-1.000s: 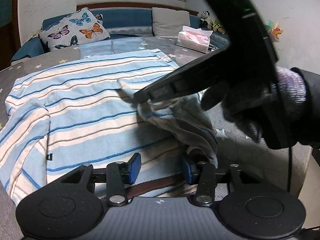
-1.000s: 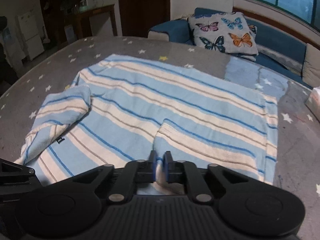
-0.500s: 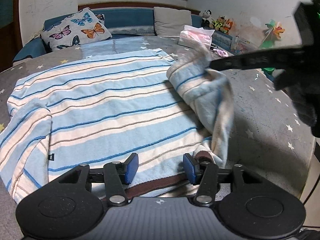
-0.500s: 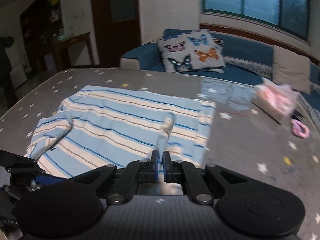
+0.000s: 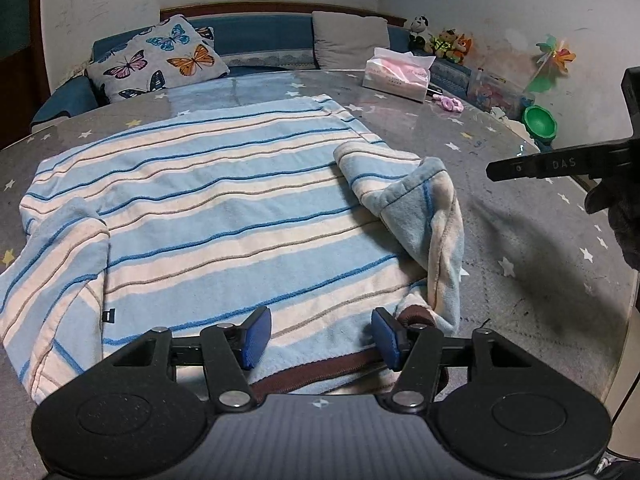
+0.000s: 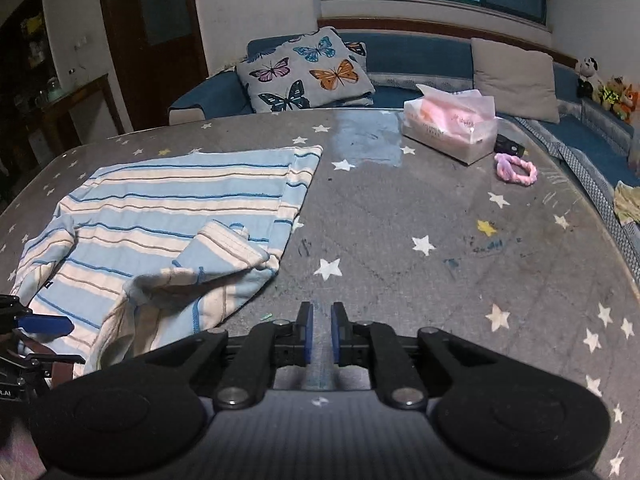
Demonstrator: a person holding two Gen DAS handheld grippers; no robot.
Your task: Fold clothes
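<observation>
A blue, cream and tan striped sweater [image 5: 224, 216] lies spread flat on my grey star-printed table [image 6: 420, 216], its brown-trimmed hem nearest me. One sleeve [image 5: 416, 216] lies loosely heaped at the sweater's right edge, twisted and partly open. The other sleeve [image 5: 60, 264] lies folded in over the left side.

My left gripper [image 5: 318, 336] hovers over the hem with its jaws opening; the cloth lies under the blue pads and they do not pinch it. My right gripper [image 6: 321, 336] sits over bare table just beside the sweater, its jaws a narrow slit that is starting to part, with nothing between them.

As I judge it, the step in hand is laying the right sleeve properly across the body. To do it well I would take the sleeve near its cuff, not mid-heap, lift it enough to untwist it, lay it flat with its stripes running true, and hold the hem with my left tool so the body does not drag.

Counted: one sweater, two sleeves, two grippers. Beyond, one tissue box [image 6: 450, 128] and one pink hair tie [image 6: 514, 169] on the table. On the blue sofa, one butterfly cushion [image 6: 306, 70] and one plain grey cushion [image 6: 516, 78].
</observation>
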